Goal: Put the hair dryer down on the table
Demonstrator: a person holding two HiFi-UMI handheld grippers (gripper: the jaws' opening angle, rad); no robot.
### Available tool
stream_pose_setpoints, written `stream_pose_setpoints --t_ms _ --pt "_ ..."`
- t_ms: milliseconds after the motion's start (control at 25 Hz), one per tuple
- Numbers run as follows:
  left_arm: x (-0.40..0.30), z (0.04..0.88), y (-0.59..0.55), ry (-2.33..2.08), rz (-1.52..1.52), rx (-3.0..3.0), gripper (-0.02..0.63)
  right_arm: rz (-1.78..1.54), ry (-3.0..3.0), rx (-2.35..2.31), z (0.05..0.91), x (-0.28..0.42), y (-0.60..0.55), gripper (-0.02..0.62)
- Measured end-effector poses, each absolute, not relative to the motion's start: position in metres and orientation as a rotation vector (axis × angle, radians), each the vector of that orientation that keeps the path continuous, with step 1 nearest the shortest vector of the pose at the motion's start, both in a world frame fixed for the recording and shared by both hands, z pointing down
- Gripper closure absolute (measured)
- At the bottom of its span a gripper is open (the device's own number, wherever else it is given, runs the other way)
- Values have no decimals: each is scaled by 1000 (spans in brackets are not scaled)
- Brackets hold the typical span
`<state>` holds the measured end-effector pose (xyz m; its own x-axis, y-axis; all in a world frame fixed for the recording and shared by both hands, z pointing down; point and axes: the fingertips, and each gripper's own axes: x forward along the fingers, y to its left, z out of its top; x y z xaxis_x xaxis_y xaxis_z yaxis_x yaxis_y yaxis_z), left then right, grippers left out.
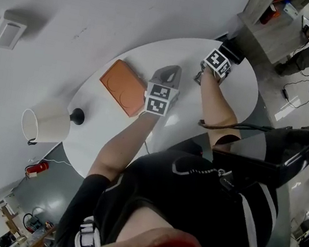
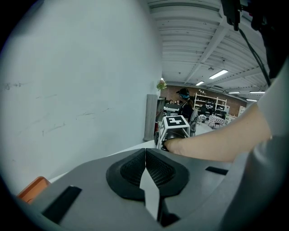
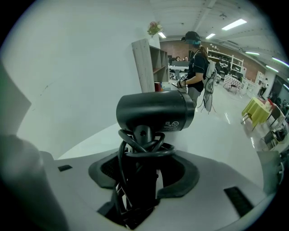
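Observation:
The black hair dryer (image 3: 156, 113) stands upright between my right gripper's (image 3: 140, 180) jaws, its cord looped round the handle. The jaws are shut on that handle, and the barrel points right over the white table (image 3: 212, 140). In the head view the right gripper (image 1: 227, 55) is over the round table's (image 1: 111, 136) far edge, with the dryer (image 1: 237, 50) showing as a dark shape beyond it. My left gripper (image 2: 145, 169) is shut with nothing between its pads. In the head view the left gripper (image 1: 168, 76) hovers near the table's middle, just left of the right gripper.
A flat orange box (image 1: 124, 87) lies on the table left of the left gripper. A lamp with a white shade (image 1: 46, 122) stands at the table's near left edge. A grey shelf unit (image 1: 271, 22) stands past the far edge, and a person (image 3: 196, 67) stands beyond it.

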<state>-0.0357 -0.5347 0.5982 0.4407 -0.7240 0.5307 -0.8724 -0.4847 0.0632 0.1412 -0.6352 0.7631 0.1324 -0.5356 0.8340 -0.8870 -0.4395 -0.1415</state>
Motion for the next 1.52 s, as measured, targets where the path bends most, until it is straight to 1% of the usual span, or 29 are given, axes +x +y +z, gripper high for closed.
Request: stream_pose_setpoints --t_ms 320,480,640,680,760,1120,1360,1520 --pt "-39 595 -530 -1374 621 2367 574 1279 -1360 2022 763 141 -635 367" --pt "-39 589 -528 -1380 597 2369 574 1296 -1396 2007 762 141 -636 356" --pt "-43 586 -521 -1393 583 2360 574 1351 -1483 1978 758 132 -636 312" --pt "-44 586 -520 -1394 582 2362 574 1366 -1495 1970 757 130 -634 292" --pt "-46 583 -517 -1400 574 2361 574 1374 -1508 1955 754 125 -630 281" --pt "-61 559 -492 -1456 499 2360 574 1308 -1588 1942 730 115 -604 279" --pt "-82 537 -470 -1503 422 2364 574 1192 -1649 1962 703 113 -587 279" --pt "-99 515 -452 -1557 358 2379 574 1048 -1706 2012 667 114 -574 279"
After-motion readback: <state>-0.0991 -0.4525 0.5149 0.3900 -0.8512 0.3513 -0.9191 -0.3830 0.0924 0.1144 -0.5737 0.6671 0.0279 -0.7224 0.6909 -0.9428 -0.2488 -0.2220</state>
